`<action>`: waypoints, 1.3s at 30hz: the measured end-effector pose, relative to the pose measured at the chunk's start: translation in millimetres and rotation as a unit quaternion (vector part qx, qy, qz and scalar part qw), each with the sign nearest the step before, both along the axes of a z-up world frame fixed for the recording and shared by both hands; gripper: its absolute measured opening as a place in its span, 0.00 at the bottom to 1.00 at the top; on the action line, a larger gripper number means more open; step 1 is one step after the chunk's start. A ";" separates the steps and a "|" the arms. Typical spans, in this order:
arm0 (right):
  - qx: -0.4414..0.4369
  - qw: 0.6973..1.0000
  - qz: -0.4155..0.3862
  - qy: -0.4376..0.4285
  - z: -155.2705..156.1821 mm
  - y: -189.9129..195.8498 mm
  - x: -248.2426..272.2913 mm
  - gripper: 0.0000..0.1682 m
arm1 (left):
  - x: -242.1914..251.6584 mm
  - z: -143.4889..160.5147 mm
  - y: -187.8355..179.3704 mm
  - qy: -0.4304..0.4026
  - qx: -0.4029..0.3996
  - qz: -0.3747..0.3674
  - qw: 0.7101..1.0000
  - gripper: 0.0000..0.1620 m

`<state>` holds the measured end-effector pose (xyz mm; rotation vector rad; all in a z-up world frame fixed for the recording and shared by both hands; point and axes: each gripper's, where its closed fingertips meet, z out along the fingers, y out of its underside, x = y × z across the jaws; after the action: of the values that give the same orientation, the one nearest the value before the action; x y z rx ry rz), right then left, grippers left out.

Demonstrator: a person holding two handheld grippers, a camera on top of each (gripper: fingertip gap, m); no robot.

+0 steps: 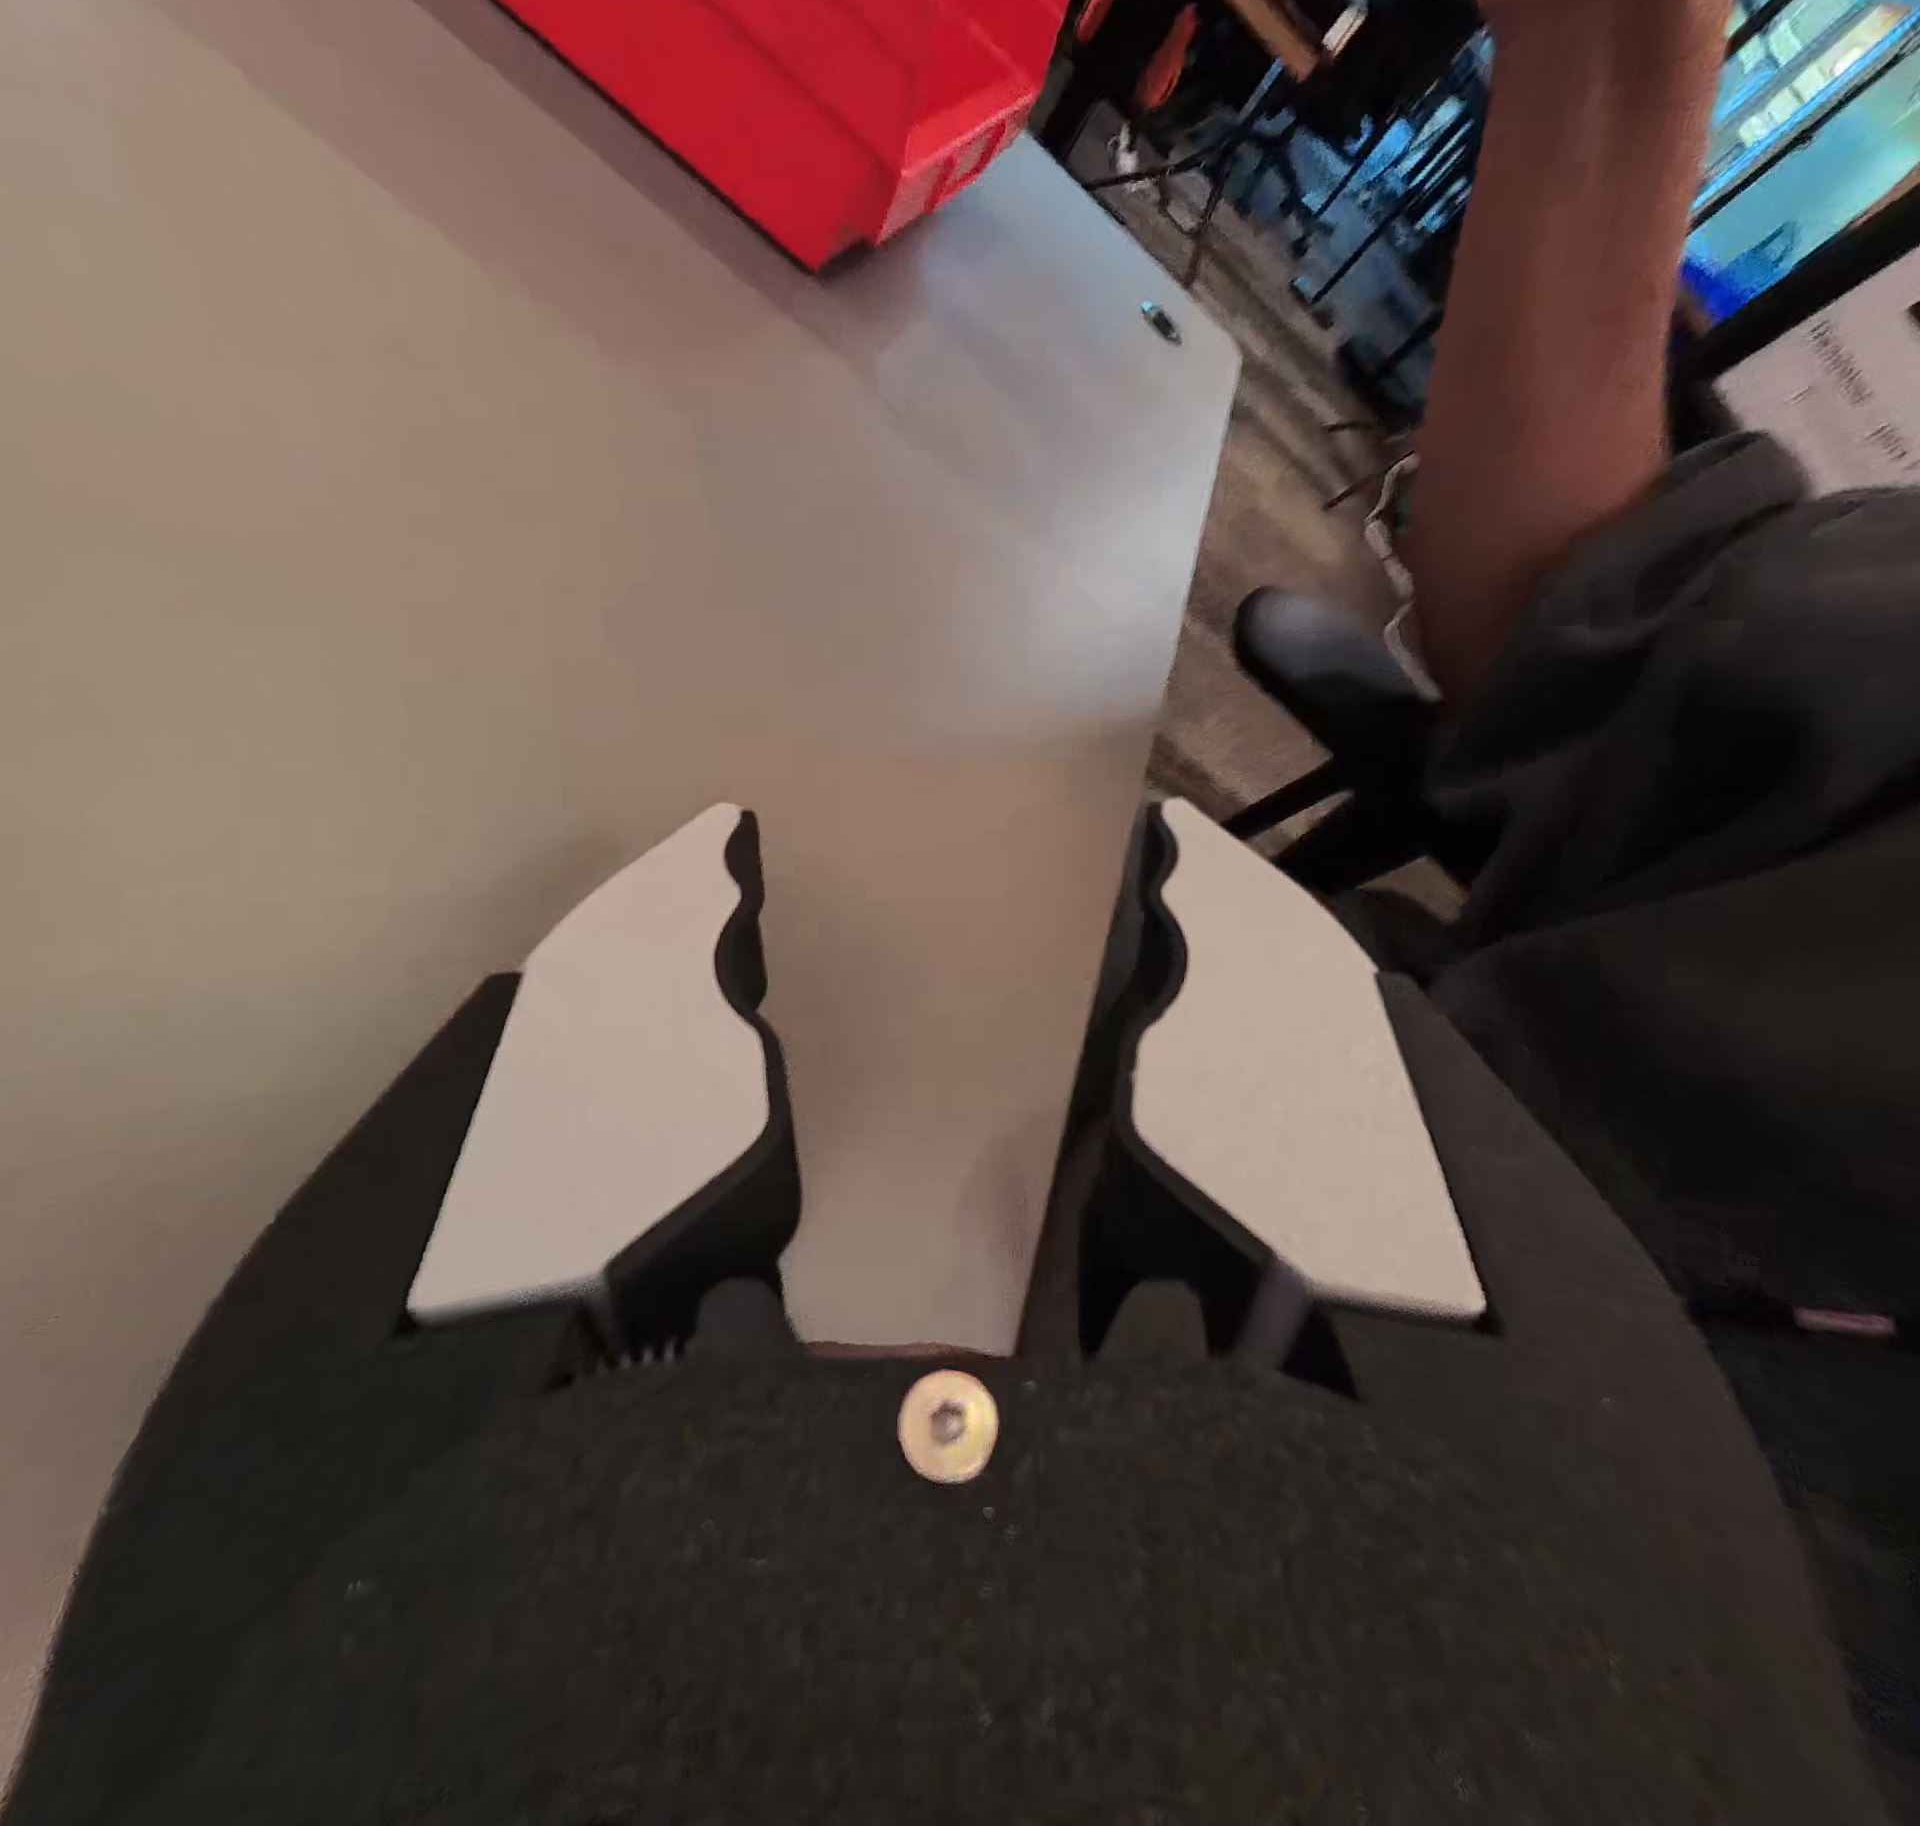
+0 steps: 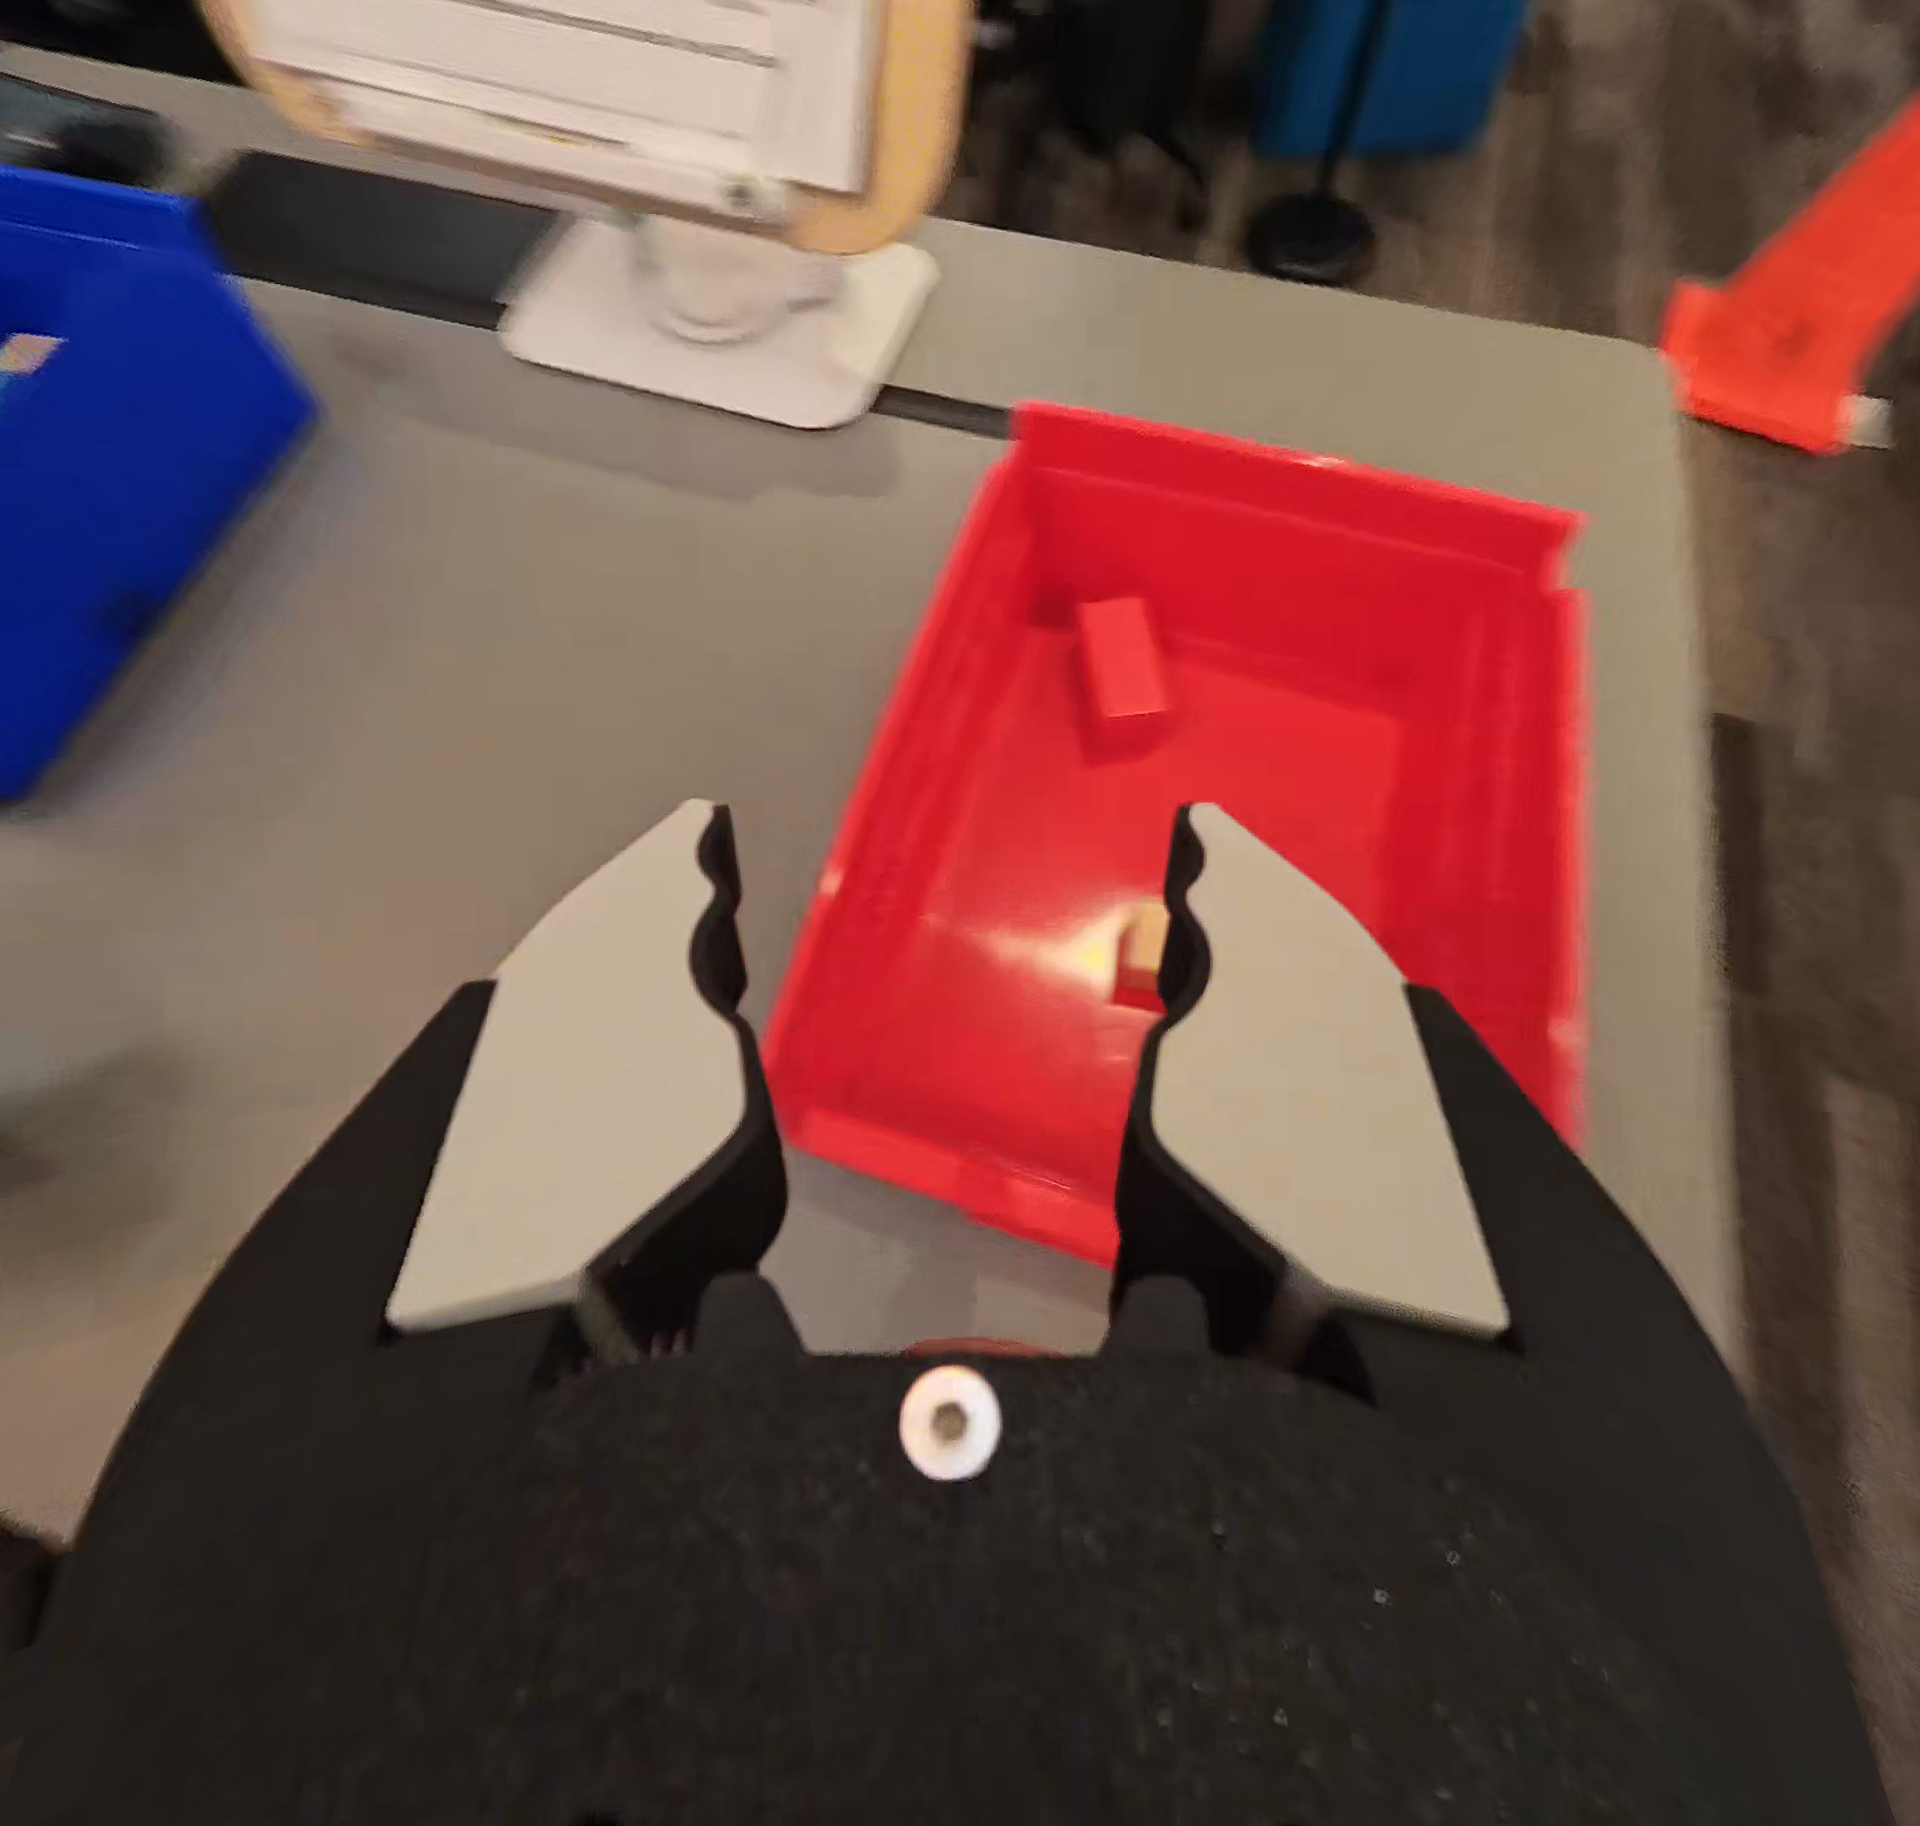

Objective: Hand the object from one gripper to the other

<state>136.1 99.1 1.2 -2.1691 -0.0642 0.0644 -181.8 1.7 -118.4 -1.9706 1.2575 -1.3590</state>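
Note:
In the right wrist view a red bin [image 2: 1475,841] sits on the grey table [image 2: 520,696]. A red block [image 2: 1120,656] lies near its far end. A small tan and red block [image 2: 1143,950] lies nearer, partly hidden by my right finger. My right gripper [image 2: 951,820] is open and empty, hovering above the bin's near left edge. In the left wrist view my left gripper [image 1: 951,820] is open and empty above the table [image 1: 416,529], near its right edge. The red bin [image 1: 790,62] shows at the top, its inside hidden.
A blue bin [image 2: 114,488] stands at the table's left. A white stand [image 2: 727,332] holding a wood-framed board [image 2: 582,41] stands at the back. A person's forearm [image 1: 1558,249] and dark clothing [image 1: 1683,841] are right of the table. An orange object [image 2: 1797,332] lies on the floor.

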 end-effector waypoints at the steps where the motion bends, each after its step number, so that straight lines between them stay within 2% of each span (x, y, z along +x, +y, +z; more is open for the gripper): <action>1: 0.018 0.999 0.034 0.026 -9.6 -9.6 -20.2 0.47 | -2.0 -1.7 2.6 0.010 0.027 0.004 1.000 0.42; 4: 0.063 0.991 0.089 0.080 -52.4 -45.0 -67.2 0.46 | -9.8 -8.6 11.0 0.055 0.101 0.013 0.993 0.39; 7: 0.076 0.986 0.093 0.117 -94.0 -76.9 -91.6 0.43 | -19.3 -9.9 18.6 0.091 0.110 0.024 0.990 0.41; 9: 0.097 0.984 0.075 0.131 -108.1 -88.5 -94.6 0.43 | -34.1 -4.7 33.1 0.114 0.105 0.051 0.987 0.43; 11: 0.073 0.984 0.080 0.142 -117.8 -95.7 -98.2 0.42 | -63.8 3.6 58.3 0.165 0.129 0.083 0.974 0.42; 16: 0.069 0.989 0.088 0.102 -120.1 -96.5 -90.1 0.41 | -164.5 27.4 145.4 0.351 0.143 0.154 0.912 0.38; 19: 0.067 0.989 0.097 0.092 -119.6 -99.7 -93.5 0.40 | -200.6 29.3 194.6 0.418 0.096 0.181 0.885 0.32; 21: 0.063 0.986 0.112 0.103 -115.4 -102.8 -101.1 0.39 | -215.7 15.0 213.1 0.455 0.037 0.187 0.870 0.32; 25: 0.075 0.986 0.122 0.083 -107.6 -106.4 -103.6 0.39 | -231.8 -25.1 225.5 0.515 -0.048 0.187 0.835 0.33; 28: 0.077 0.987 0.122 0.064 -106.9 -107.9 -100.9 0.39 | -238.7 -42.1 227.2 0.549 -0.055 0.185 0.813 0.35; 36: 0.059 0.988 0.128 0.068 -115.8 -107.0 -101.6 0.39 | -251.1 -53.7 222.1 0.594 -0.066 0.174 0.783 0.34; 39: 0.052 0.988 0.130 0.064 -119.0 -106.8 -102.3 0.39 | -252.0 -53.7 225.4 0.592 -0.070 0.181 0.782 0.32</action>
<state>33.8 -7.7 -117.8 -2.0365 -0.2702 0.3429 -433.8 227.0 -172.2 -3.0860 1.0483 0.1472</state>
